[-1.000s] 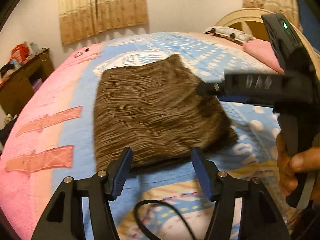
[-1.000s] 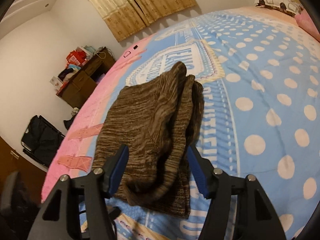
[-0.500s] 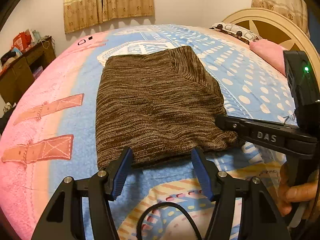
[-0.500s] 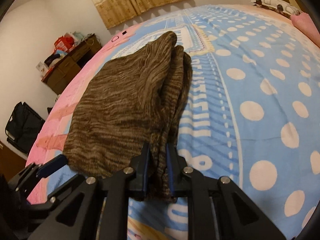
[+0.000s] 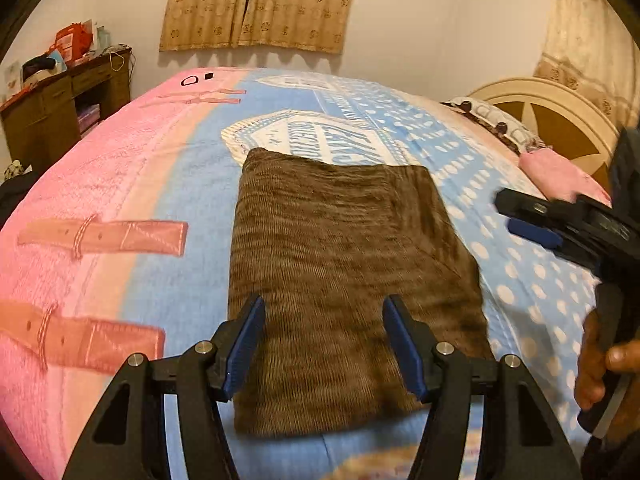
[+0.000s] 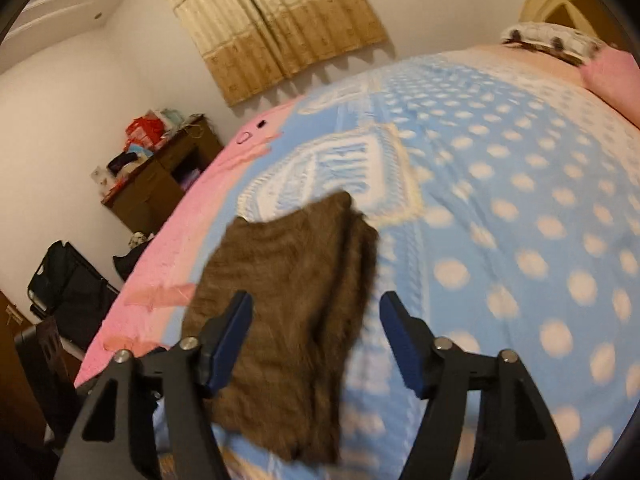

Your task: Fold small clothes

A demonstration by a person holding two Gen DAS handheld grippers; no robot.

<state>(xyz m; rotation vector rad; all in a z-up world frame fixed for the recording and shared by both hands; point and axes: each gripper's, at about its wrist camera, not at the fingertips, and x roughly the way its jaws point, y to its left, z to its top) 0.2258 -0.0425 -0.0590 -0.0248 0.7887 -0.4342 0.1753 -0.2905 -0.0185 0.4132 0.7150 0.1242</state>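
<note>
On the fleecy bedspread [image 5: 192, 184] lies a ribbed brown knit rectangle [image 5: 344, 276], both claws [image 5: 323, 346] [image 6: 316, 344] spread wide, empty.

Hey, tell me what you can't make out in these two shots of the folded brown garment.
- Brown garment: near edge hidden behind the left tongs, left wrist view.
- Its layers and right edge: motion-blurred, right wrist view.
- Desk clutter: too small.
- Right tongs: blurred and cut off by the frame edge, left wrist view.

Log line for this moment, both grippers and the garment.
left gripper: open, over brown garment | right gripper: open | garment: folded flat on bed
</note>
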